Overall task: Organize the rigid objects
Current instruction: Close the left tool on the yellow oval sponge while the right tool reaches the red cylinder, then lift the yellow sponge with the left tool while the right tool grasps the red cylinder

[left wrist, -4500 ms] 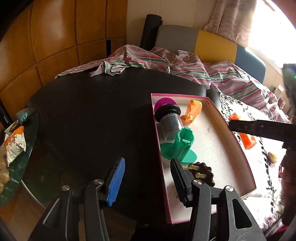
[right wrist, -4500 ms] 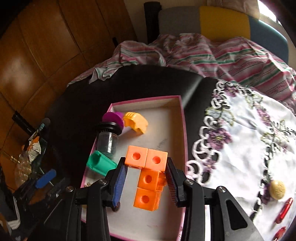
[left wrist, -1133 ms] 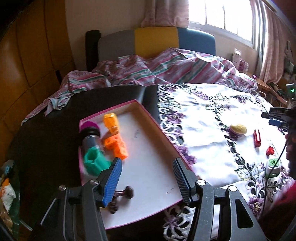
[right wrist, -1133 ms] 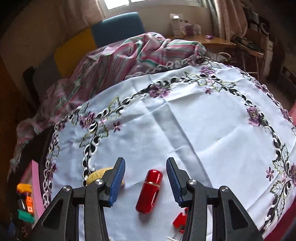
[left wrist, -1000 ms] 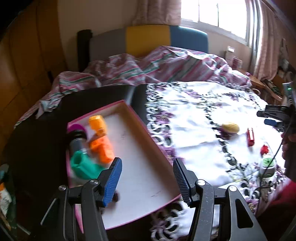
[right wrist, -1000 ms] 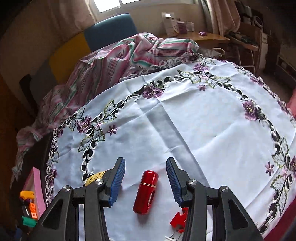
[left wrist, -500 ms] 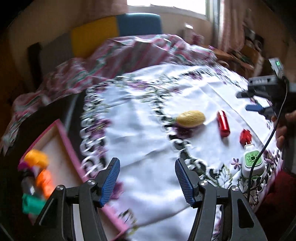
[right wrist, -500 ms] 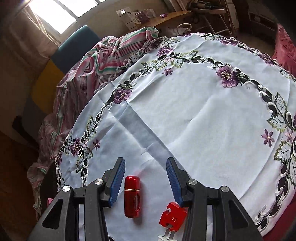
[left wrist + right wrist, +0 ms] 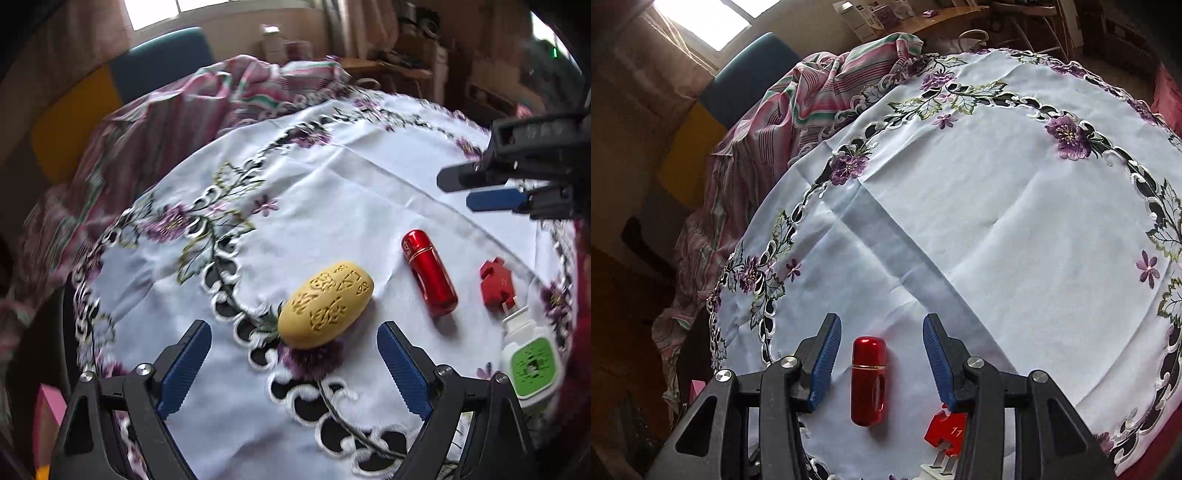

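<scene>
so the left gripper (image 9: 293,363) is hanging just near of the yellow carved oval (image 9: 325,304), jaws spread wide with nothing in them. they've just been opening further, and the oval sits a bit past the fingertips, not between the pads yet. my guess is the wide spread is there because the oval lies slantwise and is the fattest thing on the cloth, so it needs the room.

the right gripper (image 9: 882,360) is parked over the red capsule (image 9: 868,380), jaws partly open with a blue pad on either side and clear gaps both ways, so it isn't pinching it. it's lined up along the capsule's length, which looks like a setup to close across the narrow side.

both things lie on the white embroidered tablecloth (image 9: 351,177), capsule right of the oval. a red puzzle piece (image 9: 496,282) and a green-and-white plug (image 9: 532,363) sit further right. the pink tray (image 9: 48,410) only peeks in at the near left edge.
</scene>
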`<action>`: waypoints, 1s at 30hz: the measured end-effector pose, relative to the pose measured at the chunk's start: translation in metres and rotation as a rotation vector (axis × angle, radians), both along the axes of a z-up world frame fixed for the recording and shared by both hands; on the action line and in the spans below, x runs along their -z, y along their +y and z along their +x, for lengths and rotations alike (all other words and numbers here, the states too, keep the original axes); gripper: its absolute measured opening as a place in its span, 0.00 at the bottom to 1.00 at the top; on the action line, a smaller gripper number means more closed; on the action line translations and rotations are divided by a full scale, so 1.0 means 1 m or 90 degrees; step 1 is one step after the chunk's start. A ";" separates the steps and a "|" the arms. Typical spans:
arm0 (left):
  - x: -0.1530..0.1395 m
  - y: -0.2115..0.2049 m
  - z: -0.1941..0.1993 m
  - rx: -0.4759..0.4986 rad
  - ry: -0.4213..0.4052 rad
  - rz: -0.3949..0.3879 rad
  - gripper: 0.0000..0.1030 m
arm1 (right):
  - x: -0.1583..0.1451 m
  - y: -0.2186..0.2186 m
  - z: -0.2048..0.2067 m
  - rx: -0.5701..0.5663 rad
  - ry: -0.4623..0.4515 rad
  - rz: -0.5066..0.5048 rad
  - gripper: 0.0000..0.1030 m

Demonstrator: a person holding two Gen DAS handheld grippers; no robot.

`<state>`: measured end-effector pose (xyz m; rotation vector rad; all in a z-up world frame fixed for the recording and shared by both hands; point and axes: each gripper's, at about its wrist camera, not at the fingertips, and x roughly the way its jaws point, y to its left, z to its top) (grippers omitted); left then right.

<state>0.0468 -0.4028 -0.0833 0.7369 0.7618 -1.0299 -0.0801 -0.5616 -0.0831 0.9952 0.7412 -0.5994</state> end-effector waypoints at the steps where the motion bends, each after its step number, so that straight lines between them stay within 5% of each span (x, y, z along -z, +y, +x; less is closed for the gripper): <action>1: 0.004 -0.005 0.000 0.012 -0.007 0.008 0.89 | 0.000 0.000 -0.001 0.001 -0.003 0.002 0.45; 8: 0.019 -0.035 0.007 0.056 -0.008 0.026 0.88 | -0.001 -0.004 -0.005 0.016 -0.019 0.012 0.45; 9: 0.023 -0.038 0.009 0.054 0.004 0.029 0.77 | -0.001 -0.005 -0.005 0.018 -0.019 0.011 0.45; 10: 0.028 -0.040 0.013 0.051 0.034 0.033 0.55 | -0.001 -0.005 -0.005 0.017 -0.018 0.010 0.45; 12: 0.028 -0.038 0.017 0.030 0.097 0.011 0.43 | -0.001 -0.005 -0.005 0.014 -0.019 0.006 0.45; 20: 0.015 0.003 0.008 -0.062 0.096 -0.031 0.42 | -0.006 -0.005 -0.006 0.009 -0.044 -0.005 0.45; 30: 0.012 0.095 -0.032 -0.221 0.095 -0.074 0.42 | 0.001 0.013 0.020 -0.075 0.003 -0.016 0.45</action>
